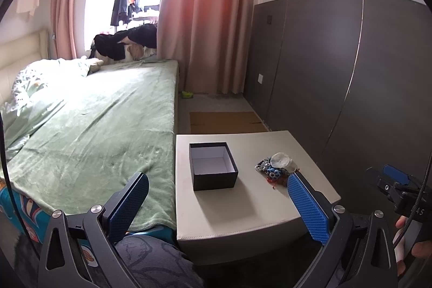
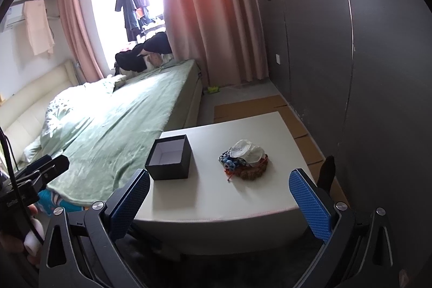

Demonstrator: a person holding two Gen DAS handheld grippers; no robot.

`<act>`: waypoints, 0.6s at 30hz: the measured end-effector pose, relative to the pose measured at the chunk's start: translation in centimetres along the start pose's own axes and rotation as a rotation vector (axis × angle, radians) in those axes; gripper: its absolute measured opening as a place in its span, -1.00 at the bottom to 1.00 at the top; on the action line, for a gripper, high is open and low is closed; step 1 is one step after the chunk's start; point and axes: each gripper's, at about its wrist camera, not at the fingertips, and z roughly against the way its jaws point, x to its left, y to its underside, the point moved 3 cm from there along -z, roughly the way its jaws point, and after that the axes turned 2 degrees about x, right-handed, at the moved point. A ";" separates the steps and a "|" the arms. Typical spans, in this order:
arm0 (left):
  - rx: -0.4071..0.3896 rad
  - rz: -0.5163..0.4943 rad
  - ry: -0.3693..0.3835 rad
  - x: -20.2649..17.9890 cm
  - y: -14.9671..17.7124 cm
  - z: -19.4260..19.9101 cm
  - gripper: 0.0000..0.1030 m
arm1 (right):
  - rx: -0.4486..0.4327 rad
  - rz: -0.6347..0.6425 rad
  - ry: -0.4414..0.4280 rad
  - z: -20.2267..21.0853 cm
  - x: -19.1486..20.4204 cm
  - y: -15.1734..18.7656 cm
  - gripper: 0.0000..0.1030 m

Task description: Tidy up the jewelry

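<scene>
Beside the green bed (image 1: 102, 109) stands one pale low table (image 1: 243, 209). On it is one dark box (image 1: 213, 166), without lid, and nothing lies inside. Right of the box, apart from it, lies one heap of jewelry (image 2: 244, 159); single pieces I cannot count. Both the left gripper (image 1: 217, 204) and the right gripper (image 2: 219, 203) hang near the table's near edge, fingers wide apart, holding nothing.

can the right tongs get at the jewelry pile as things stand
Probably yes: the right tongs are open, the jewelry pile lies uncovered on the white table, and the box stands off to its left.
</scene>
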 end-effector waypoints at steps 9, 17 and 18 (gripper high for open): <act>0.002 0.000 0.001 0.0 0.2 -0.3 0.99 | -0.002 0.011 0.002 0.0 -0.1 -0.1 1.00; 0.000 0.000 0.003 0.1 -0.1 -0.1 0.99 | -0.006 0.020 0.007 0.2 0.3 0.0 1.00; 0.000 0.001 0.002 0.4 0.1 0.0 0.99 | -0.006 0.019 0.006 0.2 0.3 0.0 1.00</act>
